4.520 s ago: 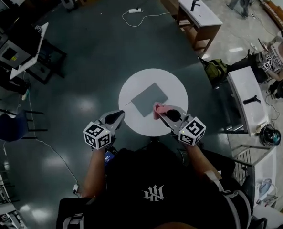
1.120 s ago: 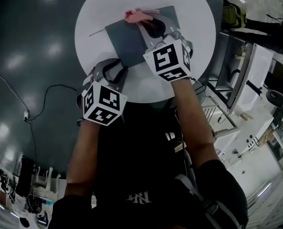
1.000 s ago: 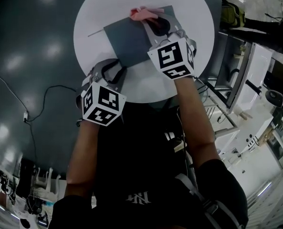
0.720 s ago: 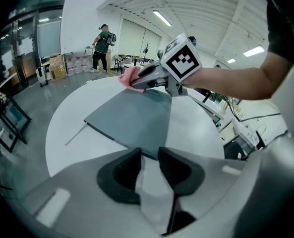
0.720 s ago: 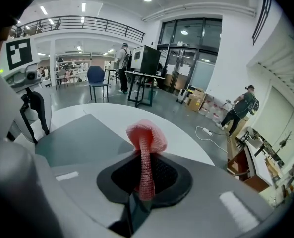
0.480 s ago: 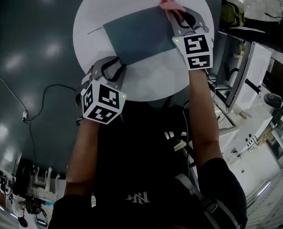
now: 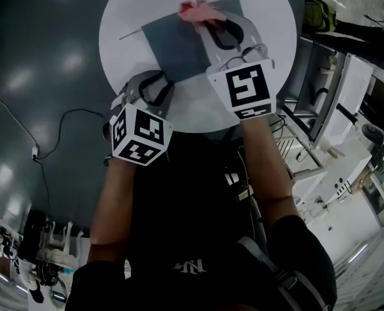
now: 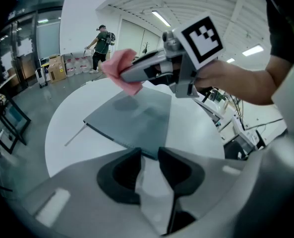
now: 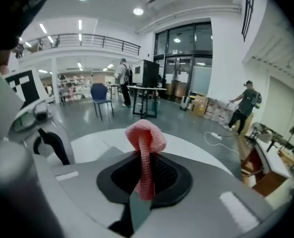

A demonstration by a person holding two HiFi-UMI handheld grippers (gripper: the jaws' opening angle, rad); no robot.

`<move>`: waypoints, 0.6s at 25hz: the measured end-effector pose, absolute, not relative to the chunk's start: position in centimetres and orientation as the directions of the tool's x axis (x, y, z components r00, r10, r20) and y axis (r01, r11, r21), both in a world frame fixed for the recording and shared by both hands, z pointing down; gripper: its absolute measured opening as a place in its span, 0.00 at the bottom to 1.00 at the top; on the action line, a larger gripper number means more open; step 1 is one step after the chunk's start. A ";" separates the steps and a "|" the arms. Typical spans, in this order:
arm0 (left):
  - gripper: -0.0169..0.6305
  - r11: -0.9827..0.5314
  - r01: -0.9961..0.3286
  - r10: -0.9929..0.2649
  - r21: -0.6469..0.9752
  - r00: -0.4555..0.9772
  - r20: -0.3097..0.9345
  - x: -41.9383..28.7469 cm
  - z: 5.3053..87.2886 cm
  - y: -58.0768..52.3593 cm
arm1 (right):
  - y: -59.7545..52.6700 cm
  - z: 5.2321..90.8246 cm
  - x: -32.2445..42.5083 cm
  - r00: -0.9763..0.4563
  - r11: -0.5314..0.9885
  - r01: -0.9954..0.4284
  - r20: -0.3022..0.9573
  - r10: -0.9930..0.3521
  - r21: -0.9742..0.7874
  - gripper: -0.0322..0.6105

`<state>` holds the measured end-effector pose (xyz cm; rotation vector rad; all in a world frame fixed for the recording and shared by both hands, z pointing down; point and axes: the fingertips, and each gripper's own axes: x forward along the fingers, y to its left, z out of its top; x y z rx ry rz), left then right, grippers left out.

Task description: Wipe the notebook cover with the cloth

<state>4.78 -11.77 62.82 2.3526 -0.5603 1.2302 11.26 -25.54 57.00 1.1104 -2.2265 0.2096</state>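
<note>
A grey notebook (image 7: 175,41) lies flat on the round white table (image 7: 124,18). My right gripper (image 7: 201,17) is shut on a pink cloth (image 7: 195,8), and the cloth's bunched end sits over the notebook's far edge. In the right gripper view the cloth (image 9: 146,148) runs down between the jaws. The left gripper view shows the cloth (image 8: 123,73) just above the notebook (image 8: 134,118). My left gripper (image 7: 151,83) rests at the notebook's near corner, its jaws close together with nothing between them.
A thin stick-like thing (image 7: 130,32) lies on the table left of the notebook. A white bench (image 7: 331,89) and shelving stand to the right of the table. A cable (image 7: 56,125) trails over the dark floor at left. A person (image 8: 101,48) stands far off.
Over the last second my right gripper swept the cloth right along the notebook's far edge, then came back left to the middle of that edge. The left gripper has stayed put.
</note>
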 end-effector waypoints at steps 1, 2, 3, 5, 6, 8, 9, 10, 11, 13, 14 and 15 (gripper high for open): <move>0.20 -0.828 -0.531 -0.154 0.181 0.525 0.837 4.8 62.7 -11.6 | -24.7 56.8 8.9 -0.496 0.664 -0.743 0.593 -0.634 0.089 0.10; 0.20 -0.828 -0.531 -0.154 0.180 0.525 0.837 4.8 62.6 -11.5 | -23.9 56.8 6.9 -0.535 0.691 -0.721 0.589 -0.606 0.056 0.11; 0.20 -0.829 -0.530 -0.153 0.181 0.525 0.837 4.9 62.6 -11.4 | -23.2 57.0 5.3 -0.563 0.713 -0.701 0.589 -0.579 0.032 0.11; 0.20 -0.829 -0.529 -0.150 0.184 0.527 0.837 4.8 62.6 -11.4 | -22.3 57.9 3.0 -0.590 0.744 -0.668 0.602 -0.538 0.010 0.11; 0.20 -0.828 -0.530 -0.150 0.184 0.526 0.837 4.7 62.6 -11.5 | -22.2 58.3 2.2 -0.592 0.754 -0.657 0.613 -0.523 0.009 0.11; 0.20 -0.827 -0.533 -0.154 0.180 0.522 0.839 4.6 62.6 -11.6 | -22.0 59.5 1.4 -0.582 0.764 -0.645 0.641 -0.501 0.011 0.11; 0.20 -0.827 -0.534 -0.157 0.177 0.520 0.839 4.6 62.6 -11.6 | -21.9 60.1 1.3 -0.574 0.766 -0.643 0.654 -0.492 0.012 0.11; 0.20 -0.826 -0.535 -0.158 0.175 0.519 0.840 4.6 62.7 -11.6 | -21.8 60.6 1.4 -0.566 0.766 -0.643 0.665 -0.487 0.014 0.10; 0.20 -0.826 -0.536 -0.158 0.175 0.518 0.841 4.7 62.7 -11.6 | -21.8 60.9 1.4 -0.560 0.765 -0.643 0.672 -0.486 0.017 0.10; 0.20 -0.825 -0.537 -0.156 0.177 0.518 0.841 4.7 62.7 -11.6 | -21.7 61.1 1.5 -0.549 0.767 -0.640 0.676 -0.492 0.039 0.10; 0.20 -0.823 -0.538 -0.155 0.181 0.519 0.841 4.7 62.7 -11.6 | -21.6 61.1 1.5 -0.546 0.771 -0.635 0.675 -0.496 0.053 0.10; 0.20 -0.820 -0.541 -0.153 0.186 0.520 0.840 4.8 62.7 -11.5 | -21.4 61.1 1.5 -0.545 0.775 -0.629 0.674 -0.499 0.064 0.10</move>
